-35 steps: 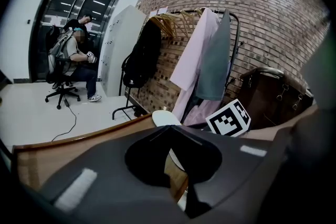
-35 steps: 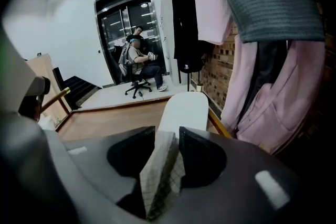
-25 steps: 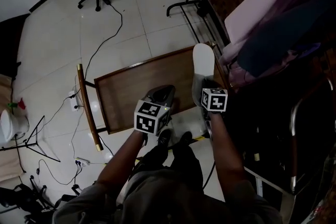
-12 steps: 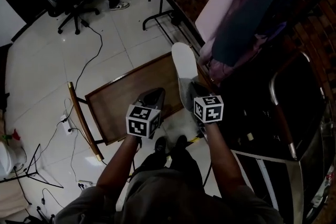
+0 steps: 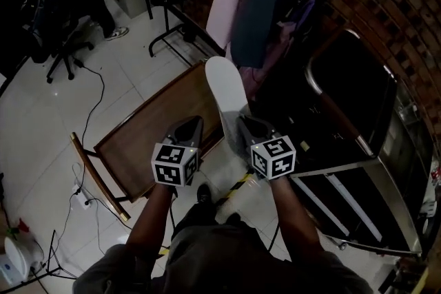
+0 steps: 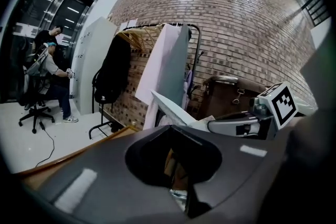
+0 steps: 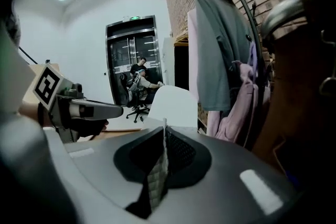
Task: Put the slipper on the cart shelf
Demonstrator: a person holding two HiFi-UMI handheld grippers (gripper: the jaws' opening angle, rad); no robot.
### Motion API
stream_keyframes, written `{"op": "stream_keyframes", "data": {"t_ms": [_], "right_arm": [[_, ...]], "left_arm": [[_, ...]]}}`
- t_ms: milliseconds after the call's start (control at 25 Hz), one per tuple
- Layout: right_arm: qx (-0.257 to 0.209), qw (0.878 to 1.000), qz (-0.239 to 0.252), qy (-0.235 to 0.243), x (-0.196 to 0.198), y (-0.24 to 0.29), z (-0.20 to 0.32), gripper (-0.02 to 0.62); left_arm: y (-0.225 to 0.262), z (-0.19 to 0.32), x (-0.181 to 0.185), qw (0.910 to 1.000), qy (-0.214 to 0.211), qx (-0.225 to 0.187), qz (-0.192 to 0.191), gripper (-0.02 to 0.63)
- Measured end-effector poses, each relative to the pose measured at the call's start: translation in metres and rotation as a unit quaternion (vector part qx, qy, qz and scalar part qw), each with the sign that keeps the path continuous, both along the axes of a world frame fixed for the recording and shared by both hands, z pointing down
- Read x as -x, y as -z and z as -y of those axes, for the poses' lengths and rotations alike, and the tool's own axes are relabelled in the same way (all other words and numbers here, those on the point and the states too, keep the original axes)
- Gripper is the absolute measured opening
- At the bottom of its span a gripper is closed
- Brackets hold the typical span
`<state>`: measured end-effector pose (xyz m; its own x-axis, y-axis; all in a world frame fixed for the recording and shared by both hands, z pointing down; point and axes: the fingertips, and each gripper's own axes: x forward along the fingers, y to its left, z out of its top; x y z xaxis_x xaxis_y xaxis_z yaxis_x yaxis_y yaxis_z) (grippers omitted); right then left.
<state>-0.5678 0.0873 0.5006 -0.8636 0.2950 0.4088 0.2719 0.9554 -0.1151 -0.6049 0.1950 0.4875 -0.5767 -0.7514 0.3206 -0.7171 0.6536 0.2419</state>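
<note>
A white slipper (image 5: 224, 87) sticks out forward from my right gripper (image 5: 240, 123), which is shut on its heel end; it hangs in the air between the wooden table and the cart. In the right gripper view the slipper (image 7: 173, 104) rises just past the closed jaws (image 7: 164, 131). The cart (image 5: 375, 160) stands to the right, a metal frame with a dark shelf (image 5: 341, 103) under its rail. My left gripper (image 5: 191, 124) hovers beside the right one over the table's near edge, shut and holding nothing. The left gripper view shows the slipper (image 6: 172, 109) to its right.
A low wooden table (image 5: 148, 138) with a raised rim lies below the grippers. A clothes rack with hanging garments (image 5: 265, 0) stands behind the cart against a brick wall. A person sits on an office chair (image 5: 58, 7) at the far left. Cables run over the tiled floor (image 5: 89, 107).
The head view has swung right, bringing the cart into sight. The right gripper has carried the slipper off the wooden table's far corner toward the cart. The left gripper has kept alongside.
</note>
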Motion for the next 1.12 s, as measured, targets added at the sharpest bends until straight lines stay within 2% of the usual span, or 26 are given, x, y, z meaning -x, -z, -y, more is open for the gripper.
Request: {"op": "stream_keyframes", "data": {"t_ms": [280,600,840,1120], "right_arm": [[0.008,0.999,0.037,-0.019,-0.100,0.032,0.023,0.009],[0.000,0.997,0.051,-0.058,-0.237,0.049,0.059,0.009],[-0.008,0.992,0.054,-0.111,-0.335,0.051,0.087,0.009],[-0.017,0.981,0.033,-0.193,-0.459,0.032,0.128,0.009]], "left_arm": [[0.013,0.043,-0.080,0.9988,-0.048,0.003,0.006,0.008],[0.028,0.095,-0.200,0.9942,-0.104,0.004,0.028,0.008],[0.034,0.142,-0.291,0.9846,-0.171,-0.002,0.036,0.008],[0.023,0.199,-0.393,0.9671,-0.253,-0.001,0.029,0.008]]}}
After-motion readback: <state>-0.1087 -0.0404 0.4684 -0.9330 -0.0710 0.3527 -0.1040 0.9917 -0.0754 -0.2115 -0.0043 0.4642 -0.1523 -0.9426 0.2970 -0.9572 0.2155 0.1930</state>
